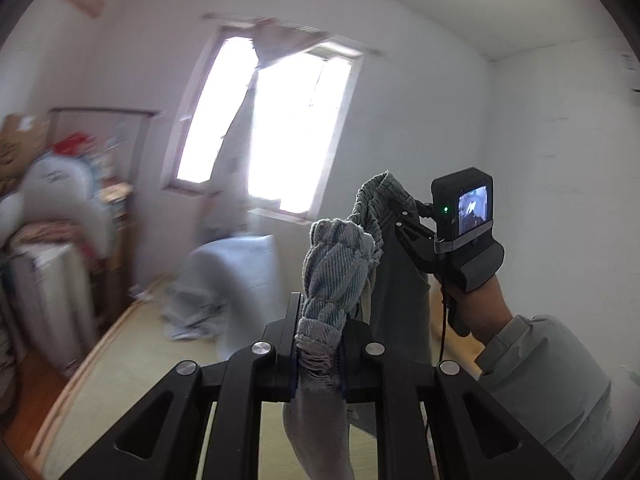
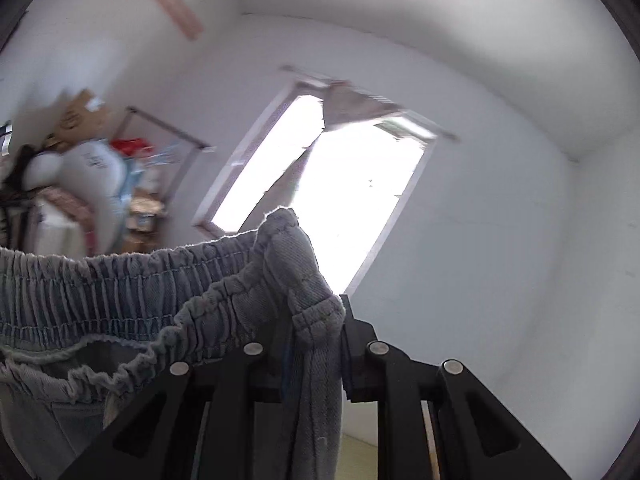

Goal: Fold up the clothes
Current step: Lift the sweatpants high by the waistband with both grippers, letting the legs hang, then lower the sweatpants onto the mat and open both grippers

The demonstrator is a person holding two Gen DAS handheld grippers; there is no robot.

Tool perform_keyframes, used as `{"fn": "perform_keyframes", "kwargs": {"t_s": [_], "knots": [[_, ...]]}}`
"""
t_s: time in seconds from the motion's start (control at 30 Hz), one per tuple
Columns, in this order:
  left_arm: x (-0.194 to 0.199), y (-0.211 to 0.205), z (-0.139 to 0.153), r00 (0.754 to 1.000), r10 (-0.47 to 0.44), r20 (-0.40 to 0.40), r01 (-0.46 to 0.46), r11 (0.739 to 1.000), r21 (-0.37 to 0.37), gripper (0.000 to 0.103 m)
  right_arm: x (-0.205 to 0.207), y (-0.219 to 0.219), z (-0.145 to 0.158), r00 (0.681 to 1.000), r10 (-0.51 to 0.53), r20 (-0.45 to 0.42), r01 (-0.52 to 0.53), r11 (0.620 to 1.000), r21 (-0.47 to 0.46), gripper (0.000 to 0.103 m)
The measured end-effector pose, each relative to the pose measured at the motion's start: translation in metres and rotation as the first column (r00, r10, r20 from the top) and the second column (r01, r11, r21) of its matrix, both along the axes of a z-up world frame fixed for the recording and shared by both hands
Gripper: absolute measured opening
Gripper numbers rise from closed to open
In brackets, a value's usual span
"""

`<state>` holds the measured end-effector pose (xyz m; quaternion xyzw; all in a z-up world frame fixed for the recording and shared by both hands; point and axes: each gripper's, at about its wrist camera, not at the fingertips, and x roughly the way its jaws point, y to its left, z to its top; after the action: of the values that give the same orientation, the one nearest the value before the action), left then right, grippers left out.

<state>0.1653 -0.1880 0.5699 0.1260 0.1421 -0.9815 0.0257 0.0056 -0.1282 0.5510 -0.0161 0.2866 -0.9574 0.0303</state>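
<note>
Waistband of grey-blue trousers point(image 2: 132, 280) strung between the two grippers, garment held up in the air, legs hanging below out of frame

Nearest, left wrist view: left gripper point(image 1: 318, 344) clenched on a bunched end of the elastic waistband, frayed cloth squeezed between the pads. Fabric rises from the jaws and runs off to the right and away

Next out: right gripper point(image 1: 400, 210) also clamped on the waistband, at its other end. The person's right hand point(image 1: 476, 308) wraps the handle, grey sleeve point(image 1: 556, 380) behind it. In the right wrist view the right gripper point(image 2: 314, 344) pinches a folded side seam, with the gathered band stretching away to the left

Key relation: the waistband's long axis runs roughly level from one gripper to the other, slack in the middle, not taut. Each hand has its own end, so neither is nearer. Trouser legs drop straight down from that line

Pose: both grippers point forward toward the window wall, the left tipped a little downward, the right about level. Heavy blur in the background suggests a fast swing

Judgement: garment is being carried or shaken out ahead of laying it flat; no fold made yet

Far: pale green floor point(image 1: 160, 360), a heap of light cloth point(image 1: 224, 280) on it, cluttered shelves point(image 1: 60, 208) at left, bright window point(image 1: 264, 128) beyond
</note>
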Motion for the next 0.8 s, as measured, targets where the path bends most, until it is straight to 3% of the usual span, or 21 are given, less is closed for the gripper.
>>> {"fn": "perform_keyframes", "kwargs": {"t_s": [0.17,0.37,0.63,0.8], "knots": [[0.017,-0.101,-0.085,0.985,0.140,0.105,-0.144,0.989,0.034,0.013,-0.051,-0.130,-0.110,0.983,0.137,0.119,-0.142,0.989,0.035,0.018],[0.031,-0.223,-0.207,0.929,0.279,0.242,-0.313,0.942,0.117,0.013,-0.091,-0.273,-0.267,0.931,0.241,0.274,-0.283,0.951,0.123,0.018],[0.039,-0.342,-0.364,0.817,0.398,0.417,-0.503,0.845,0.180,0.013,-0.128,-0.433,-0.454,0.849,0.309,0.428,-0.431,0.874,0.225,0.019],[0.064,-0.387,-0.445,0.759,0.431,0.488,-0.585,0.781,0.219,0.014,-0.146,-0.510,-0.526,0.817,0.332,0.472,-0.485,0.838,0.249,0.019]]}}
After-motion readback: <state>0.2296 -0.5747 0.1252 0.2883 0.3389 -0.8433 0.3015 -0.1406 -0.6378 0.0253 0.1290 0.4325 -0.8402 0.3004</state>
